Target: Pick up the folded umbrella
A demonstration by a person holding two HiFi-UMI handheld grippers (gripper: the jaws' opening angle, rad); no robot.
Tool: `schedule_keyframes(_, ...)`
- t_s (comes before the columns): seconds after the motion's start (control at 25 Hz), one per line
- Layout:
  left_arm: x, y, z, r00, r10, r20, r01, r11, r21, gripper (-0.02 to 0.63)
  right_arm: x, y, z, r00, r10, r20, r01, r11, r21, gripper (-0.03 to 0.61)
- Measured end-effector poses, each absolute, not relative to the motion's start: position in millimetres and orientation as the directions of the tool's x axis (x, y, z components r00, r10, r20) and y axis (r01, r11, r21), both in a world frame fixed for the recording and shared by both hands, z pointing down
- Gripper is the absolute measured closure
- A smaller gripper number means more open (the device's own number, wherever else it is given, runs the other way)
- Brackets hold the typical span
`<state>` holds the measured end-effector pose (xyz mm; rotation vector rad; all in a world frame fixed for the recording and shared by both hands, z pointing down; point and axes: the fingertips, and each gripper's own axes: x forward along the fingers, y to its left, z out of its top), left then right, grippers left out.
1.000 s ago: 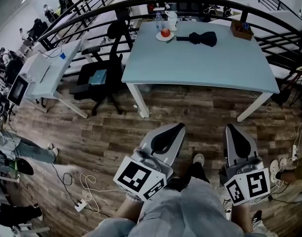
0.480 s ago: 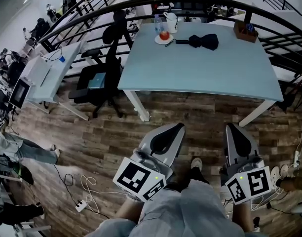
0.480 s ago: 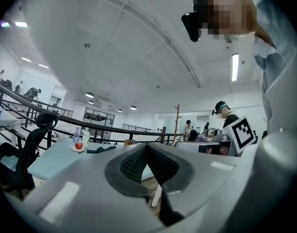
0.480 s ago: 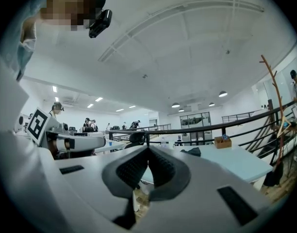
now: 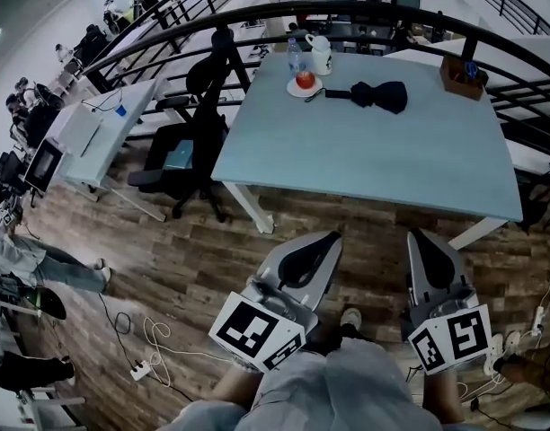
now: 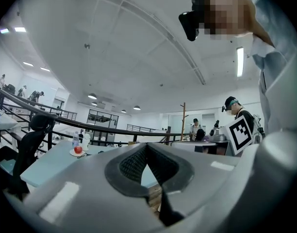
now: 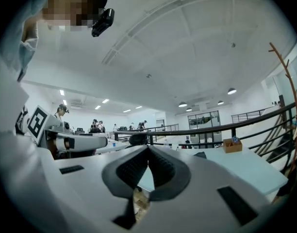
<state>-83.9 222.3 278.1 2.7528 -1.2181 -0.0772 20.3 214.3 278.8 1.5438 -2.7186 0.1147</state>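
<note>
The folded black umbrella (image 5: 379, 94) lies at the far side of the pale blue table (image 5: 374, 164), its handle pointing left toward a plate. In the right gripper view the umbrella (image 7: 200, 155) shows as a small dark shape on the tabletop. My left gripper (image 5: 330, 238) and right gripper (image 5: 417, 237) are held level, side by side, just short of the table's near edge and well short of the umbrella. Both are shut with nothing between the jaws, as the left gripper (image 6: 146, 145) and right gripper (image 7: 148, 147) show in their own views.
A plate with a red fruit (image 5: 304, 82), a bottle (image 5: 295, 56) and a white jug (image 5: 321, 55) stand left of the umbrella. A wooden box (image 5: 463, 74) sits at the far right corner. A black office chair (image 5: 190, 142) stands left of the table; a railing (image 5: 365, 12) runs behind it. Cables (image 5: 145, 348) lie on the floor.
Both grippers have moved forward toward the table, still shut. The table and the umbrella now sit nearer and lower in the head view.
</note>
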Motion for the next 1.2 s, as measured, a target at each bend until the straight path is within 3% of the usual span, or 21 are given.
schedule_keyframes(0.68,-33,161,272,0.601,-0.799,-0.006,-0.794,-0.598,0.107,0.609,68,142,276,-0.605,-0.796,0.026,-0.796,0.603,-0.061,0.578)
schedule_keyframes(1.2,-10,140,278,0.620,-0.784,0.018,-0.781,-0.615,0.103,0.609,102,136,289,-0.558,-0.829,0.042,-0.828,0.553,-0.096,0.578)
